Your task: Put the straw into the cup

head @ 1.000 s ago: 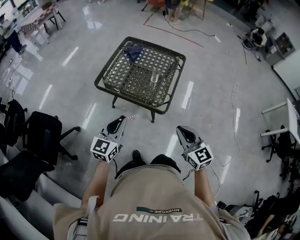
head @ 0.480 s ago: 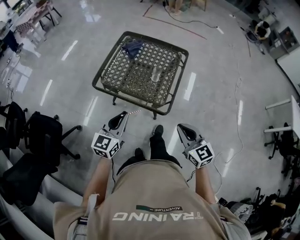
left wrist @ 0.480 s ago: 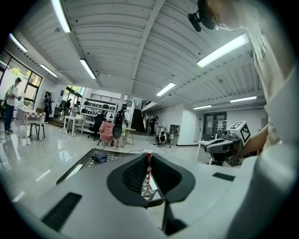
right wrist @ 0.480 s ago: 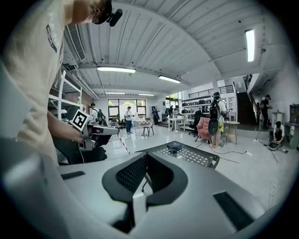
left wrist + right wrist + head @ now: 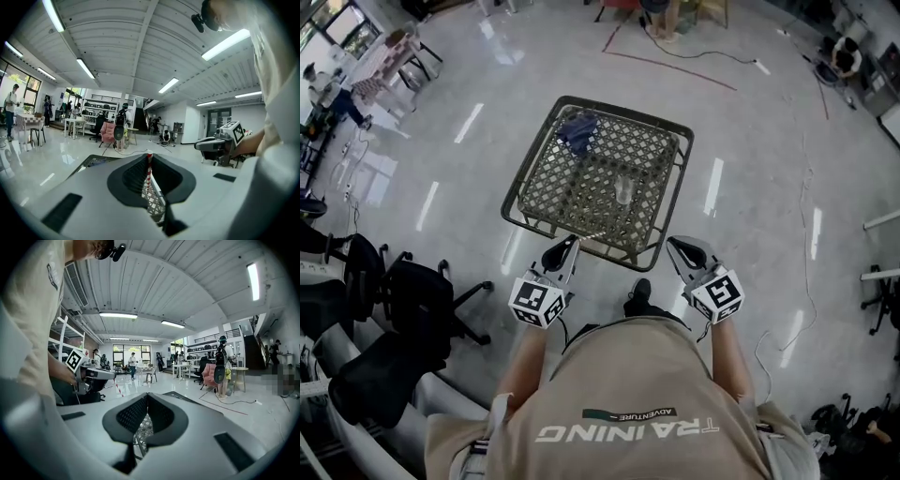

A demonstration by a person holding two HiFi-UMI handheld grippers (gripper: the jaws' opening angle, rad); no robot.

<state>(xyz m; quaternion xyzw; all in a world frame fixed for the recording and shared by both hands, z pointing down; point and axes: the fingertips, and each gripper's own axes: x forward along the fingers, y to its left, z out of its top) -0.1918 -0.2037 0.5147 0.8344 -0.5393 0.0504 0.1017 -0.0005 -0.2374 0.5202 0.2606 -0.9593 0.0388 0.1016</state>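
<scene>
Straw (image 5: 149, 170) sits clamped in the left gripper (image 5: 571, 242); right gripper (image 5: 147, 396) closed, empty.

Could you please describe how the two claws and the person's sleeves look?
Both the left claw and the right claw have black, ribbed, tapering jaws on pale grey bodies. Each carries a white cube printed with black square markers. The person wears a beige short-sleeved shirt.

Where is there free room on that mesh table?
Most of the table is bare: the near strip in front of the cup, and the left side nearer than the blue cloth. Nowhere is crowded.
</scene>
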